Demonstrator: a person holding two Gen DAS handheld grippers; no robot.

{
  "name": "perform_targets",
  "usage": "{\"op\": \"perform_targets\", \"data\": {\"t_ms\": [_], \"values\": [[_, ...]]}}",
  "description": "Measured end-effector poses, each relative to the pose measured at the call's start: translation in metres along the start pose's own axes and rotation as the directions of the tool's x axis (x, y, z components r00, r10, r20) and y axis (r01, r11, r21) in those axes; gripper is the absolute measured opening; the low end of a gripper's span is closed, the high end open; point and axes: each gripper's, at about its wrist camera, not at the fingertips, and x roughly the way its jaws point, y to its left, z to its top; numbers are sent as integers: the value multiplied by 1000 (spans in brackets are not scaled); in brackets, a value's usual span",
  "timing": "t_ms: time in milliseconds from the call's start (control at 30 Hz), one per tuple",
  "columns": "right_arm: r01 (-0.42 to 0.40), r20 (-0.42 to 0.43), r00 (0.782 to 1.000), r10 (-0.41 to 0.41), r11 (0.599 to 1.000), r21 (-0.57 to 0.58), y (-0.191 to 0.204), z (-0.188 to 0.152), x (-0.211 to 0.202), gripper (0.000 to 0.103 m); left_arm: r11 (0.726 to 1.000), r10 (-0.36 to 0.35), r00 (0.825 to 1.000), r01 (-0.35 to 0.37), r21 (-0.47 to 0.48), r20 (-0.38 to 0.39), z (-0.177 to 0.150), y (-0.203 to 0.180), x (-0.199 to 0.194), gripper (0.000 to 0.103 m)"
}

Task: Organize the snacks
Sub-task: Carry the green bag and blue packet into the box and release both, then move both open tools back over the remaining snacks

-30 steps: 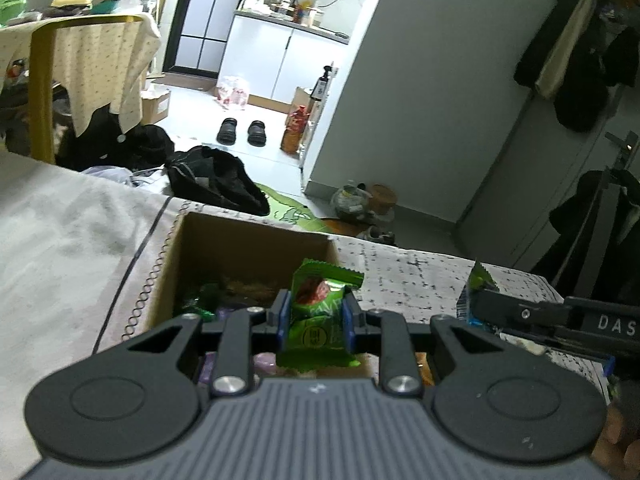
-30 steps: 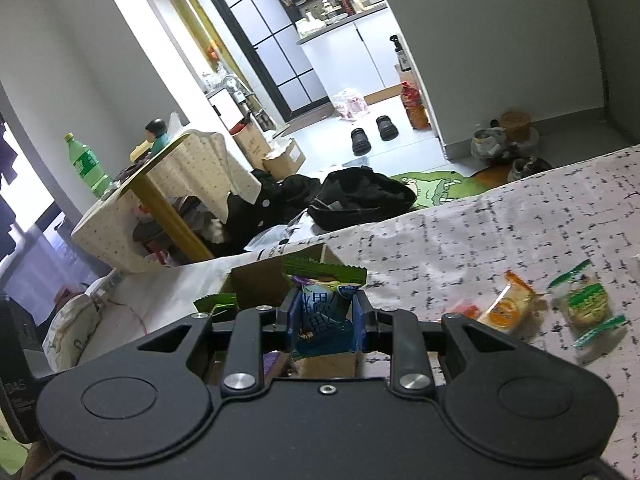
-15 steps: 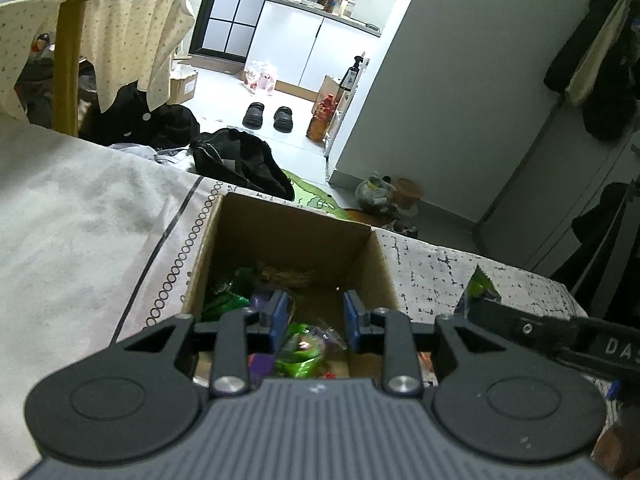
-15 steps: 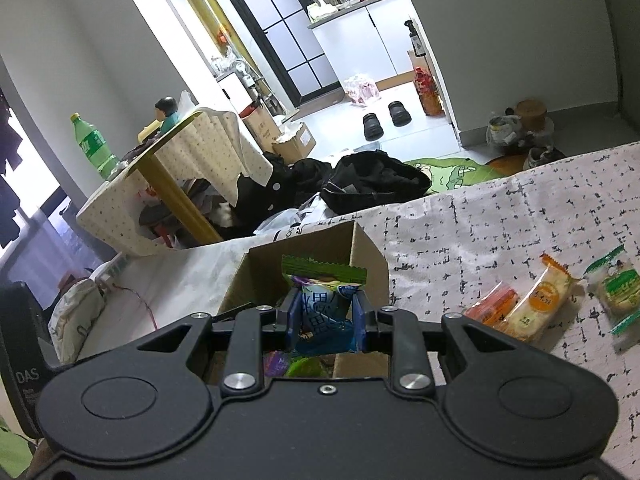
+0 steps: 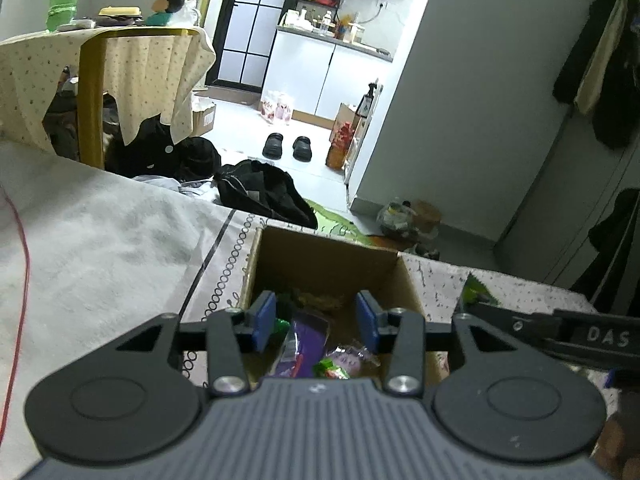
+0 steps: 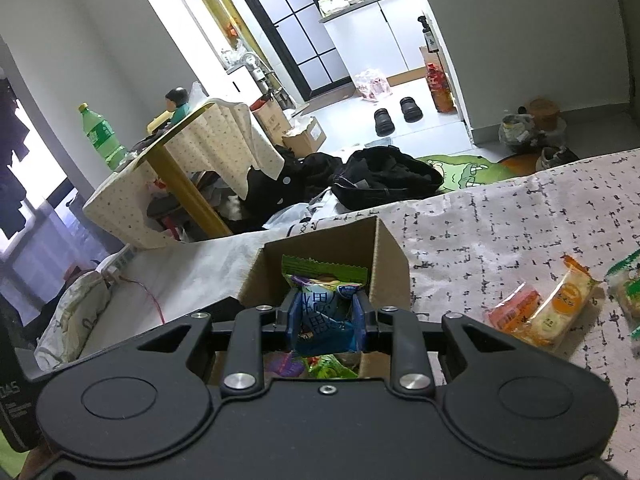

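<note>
A brown cardboard box sits on the patterned bedspread and holds several snack packets, among them a purple one and a green-and-pink one. My left gripper hangs over the box with its jaws opening and nothing between the blue pads. My right gripper is shut on a blue-and-green snack packet, held above the same box. The right gripper's body reaches in from the right of the left wrist view, with the green packet tip showing.
Loose snack packets lie on the bedspread to the right of the box: an orange-and-yellow pair and green-and-white ones. A red cable runs over the white sheet at left. Beyond the bed are a black bag and a draped table.
The left gripper opened and let its green packet fall into the box, then drew back a little. The right gripper carried its blue packet leftward over the box.
</note>
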Motion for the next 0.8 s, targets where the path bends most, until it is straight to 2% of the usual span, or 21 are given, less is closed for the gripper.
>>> {"op": "perform_targets", "data": {"t_ms": [200,400,433,500,567,800], "values": [[-15,-14,1000,15,1000,8,3,1,12,26,999,-36,999,36,-21,24,7,9,-11,40],[-21,-53,998,21,1000,-7,8,-3,24,30,1000,-19,1000,19,-7,14,6,12,-14,38],[-20,-56,998,20,1000,-10,8,-2,24,33,1000,-16,1000,16,-6,12,6,13,-14,37],[-15,-41,999,15,1000,-4,6,-1,20,62,1000,-14,1000,14,0,13,6,12,-14,37],[-5,-11,1000,5,1000,13,-1,1,12,77,1000,-16,1000,16,5,18,6,9,-15,37],[40,16,999,-40,998,40,-32,8,-15,88,999,-22,1000,21,32,21,6,-1,-13,38]]}}
